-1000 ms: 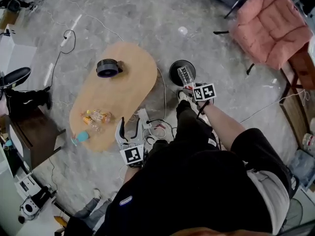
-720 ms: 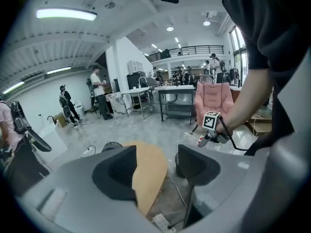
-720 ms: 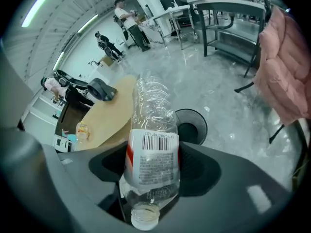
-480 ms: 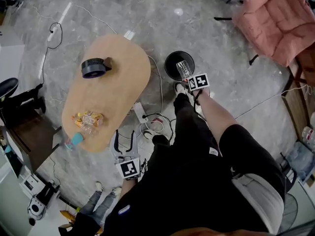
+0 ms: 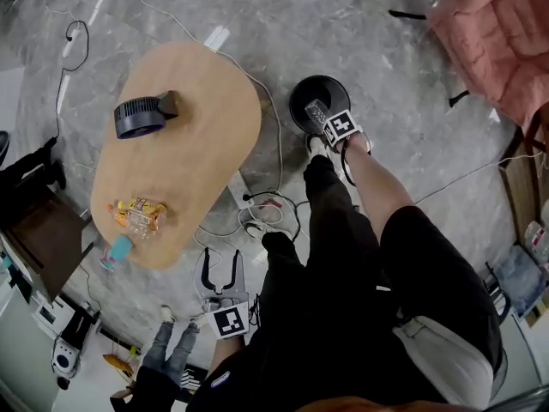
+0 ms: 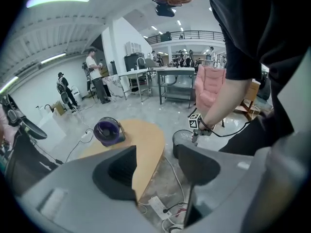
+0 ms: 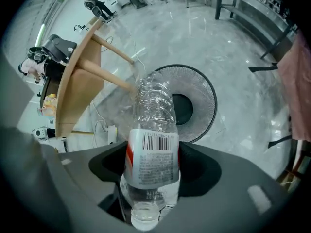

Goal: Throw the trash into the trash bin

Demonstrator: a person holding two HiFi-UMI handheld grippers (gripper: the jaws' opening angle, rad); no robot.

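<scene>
My right gripper (image 5: 324, 120) is shut on a clear, empty plastic bottle (image 5: 316, 112) and holds it over the round black trash bin (image 5: 304, 97) on the floor. In the right gripper view the bottle (image 7: 153, 144) sits between both pads, base pointing down at the mesh bin (image 7: 206, 101). My left gripper (image 5: 220, 266) hangs open and empty beside the table's near end. The left gripper view shows its jaws apart with nothing between them. On the oval wooden table (image 5: 197, 144) lie an orange snack packet (image 5: 137, 215) and a blue-capped bottle (image 5: 116, 251) at the edge.
A dark round fan (image 5: 141, 114) stands on the table's far end. A power strip with tangled cables (image 5: 249, 209) lies on the floor between table and bin. A pink chair (image 5: 497, 41) is at the right, a dark cabinet (image 5: 34, 230) at the left.
Both grippers have dropped lower. The right one has carried the bottle down closer over the bin. The left one has sunk away from the table edge toward the floor.
</scene>
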